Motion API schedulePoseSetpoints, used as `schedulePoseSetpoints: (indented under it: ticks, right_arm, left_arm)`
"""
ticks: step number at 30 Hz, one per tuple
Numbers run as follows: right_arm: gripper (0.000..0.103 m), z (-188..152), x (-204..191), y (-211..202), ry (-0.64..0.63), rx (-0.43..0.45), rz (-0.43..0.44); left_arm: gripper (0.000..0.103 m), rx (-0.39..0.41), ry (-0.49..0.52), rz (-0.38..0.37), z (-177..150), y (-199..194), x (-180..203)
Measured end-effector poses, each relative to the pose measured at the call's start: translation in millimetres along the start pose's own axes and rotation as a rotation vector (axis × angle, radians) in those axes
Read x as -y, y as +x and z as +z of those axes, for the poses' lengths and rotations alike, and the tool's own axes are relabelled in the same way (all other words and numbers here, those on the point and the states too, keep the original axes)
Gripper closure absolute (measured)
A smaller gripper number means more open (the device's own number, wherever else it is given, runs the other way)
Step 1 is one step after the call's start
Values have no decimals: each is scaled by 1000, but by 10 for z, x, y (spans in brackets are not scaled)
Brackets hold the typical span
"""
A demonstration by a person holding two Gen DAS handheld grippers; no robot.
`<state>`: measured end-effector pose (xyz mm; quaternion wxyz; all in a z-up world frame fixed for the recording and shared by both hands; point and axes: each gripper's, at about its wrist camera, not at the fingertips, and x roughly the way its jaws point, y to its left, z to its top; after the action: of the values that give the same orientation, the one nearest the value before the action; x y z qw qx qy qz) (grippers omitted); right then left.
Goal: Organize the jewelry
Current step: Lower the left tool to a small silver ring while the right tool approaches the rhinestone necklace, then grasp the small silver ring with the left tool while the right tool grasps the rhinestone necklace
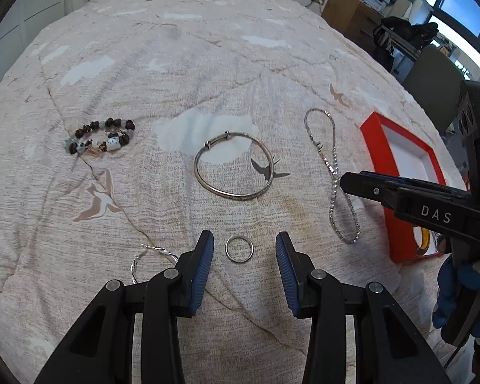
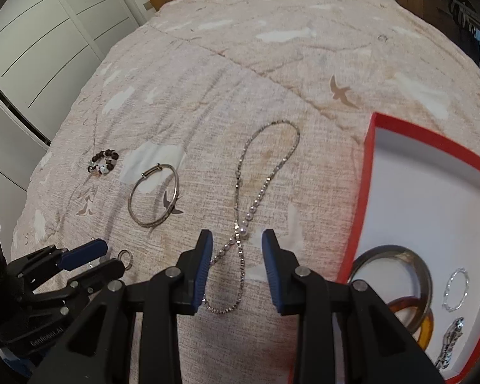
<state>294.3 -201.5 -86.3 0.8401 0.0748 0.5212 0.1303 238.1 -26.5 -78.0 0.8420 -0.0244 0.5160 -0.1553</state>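
Wide-open and empty, the left gripper (image 1: 244, 249) bracketed a small ring (image 1: 239, 248) on the bed (image 1: 208, 64); the right gripper (image 2: 237, 246), equally open, straddled the necklace (image 2: 256, 201). Soft quilt risked letting the ring sink and slip the pinch, short of the red box (image 2: 368, 172).

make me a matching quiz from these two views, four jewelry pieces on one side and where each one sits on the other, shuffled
Things:
1. small plain silver ring
2. long sparkling silver chain necklace
3. amber-brown translucent bangle
4. dark wooden bead bracelet

Places:
A. inside the red-rimmed white tray
B. on the bedspread, between the open left gripper fingers
C. farthest left on the bedspread
D. crossed in loops before the open right gripper

Pairs: 1-B, 2-D, 3-A, 4-C
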Motion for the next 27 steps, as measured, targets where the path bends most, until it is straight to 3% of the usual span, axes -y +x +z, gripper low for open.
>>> schedulePoseSetpoints:
  ticks: [12, 22, 27]
  right_arm:
    - [71, 25, -45, 171, -57, -56, -70]
    - [71, 101, -214, 288, -168, -129, -134]
    - [71, 143, -194, 367, -156, -163, -149]
  left_arm:
    - [70, -61, 2, 33, -14, 246, -2]
    - [78, -65, -26, 26, -36, 254, -89]
    - [79, -67, -29, 19, -42, 256, -115]
